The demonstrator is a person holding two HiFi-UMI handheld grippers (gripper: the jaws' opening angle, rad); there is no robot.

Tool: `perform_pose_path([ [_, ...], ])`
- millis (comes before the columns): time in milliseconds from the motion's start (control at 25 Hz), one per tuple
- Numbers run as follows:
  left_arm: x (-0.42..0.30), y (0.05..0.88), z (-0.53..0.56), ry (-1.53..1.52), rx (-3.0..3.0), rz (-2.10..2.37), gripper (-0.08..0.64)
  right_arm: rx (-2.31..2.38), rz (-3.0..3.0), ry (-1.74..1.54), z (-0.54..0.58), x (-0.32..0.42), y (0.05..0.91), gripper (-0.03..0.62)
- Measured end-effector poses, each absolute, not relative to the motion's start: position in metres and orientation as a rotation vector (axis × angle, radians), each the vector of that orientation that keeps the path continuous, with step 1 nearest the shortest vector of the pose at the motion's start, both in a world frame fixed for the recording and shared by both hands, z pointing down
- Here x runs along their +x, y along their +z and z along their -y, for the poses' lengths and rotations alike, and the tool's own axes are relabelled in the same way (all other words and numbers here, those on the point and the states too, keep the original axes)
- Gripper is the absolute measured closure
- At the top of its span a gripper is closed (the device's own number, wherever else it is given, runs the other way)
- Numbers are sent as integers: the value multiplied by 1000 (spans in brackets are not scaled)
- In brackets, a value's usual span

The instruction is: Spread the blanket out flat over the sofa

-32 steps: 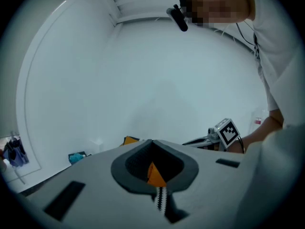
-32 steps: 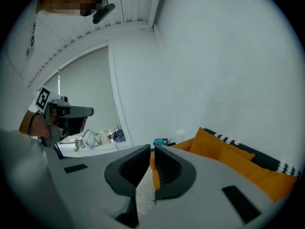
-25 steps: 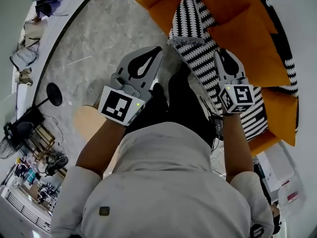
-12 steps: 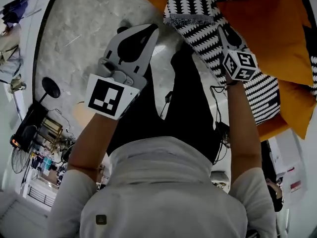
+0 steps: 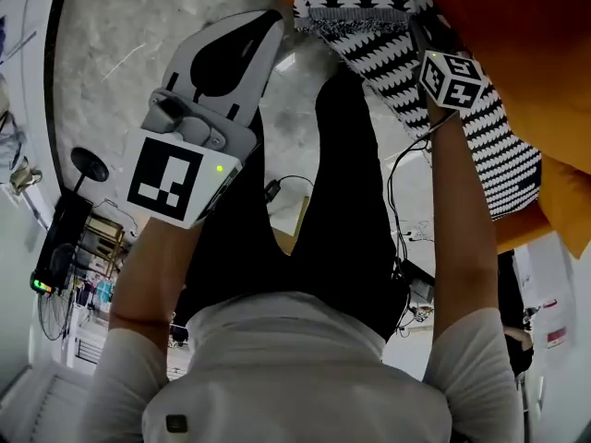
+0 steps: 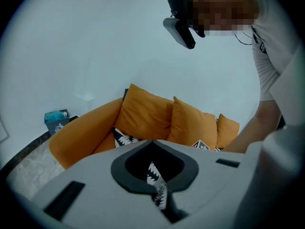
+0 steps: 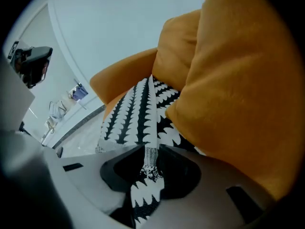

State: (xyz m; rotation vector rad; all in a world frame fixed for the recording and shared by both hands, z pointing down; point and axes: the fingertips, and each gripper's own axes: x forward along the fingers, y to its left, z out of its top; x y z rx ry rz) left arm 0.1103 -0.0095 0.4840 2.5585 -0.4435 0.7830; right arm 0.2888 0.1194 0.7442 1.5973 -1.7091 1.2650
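A: What has shifted?
B: The left gripper point(image 5: 242, 49) and right gripper point(image 5: 417, 33), each clamped on the blanket point(image 5: 369, 7) hem, have advanced far toward the sofa point(image 5: 545, 72).
A: Meaning?
B: The blanket lies narrow on the seat, so spreading is probably just starting.

The orange sofa point(image 6: 81, 137) is standing on the pale marbled floor point(image 5: 120, 53), carrying three orange cushions point(image 6: 143, 116) along its far back. A black-and-white blanket point(image 7: 128, 113) is lying across its seat, one cushion overlapping it.
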Motion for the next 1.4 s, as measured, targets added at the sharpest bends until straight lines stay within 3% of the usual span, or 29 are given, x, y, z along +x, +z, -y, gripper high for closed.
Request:
perform_pose_path([
  [240,109,510,12,797,2503,430,554,1549,1689,1271,-120,288,774,486],
  [400,105,513,13,770,2483,437,554,1520,1664,1214,-121,288,771,552],
  [600,81,516,22,779,2461,455,554,1506,1646,1152,-112,269,754,560],
  [1080,-22,481,67,679,2382,632,554,1278,1852,1004,-25,107,680,561],
  [1400,-105,464,120,637,2344,721,554,1134,1966,951,69,-16,677,561],
])
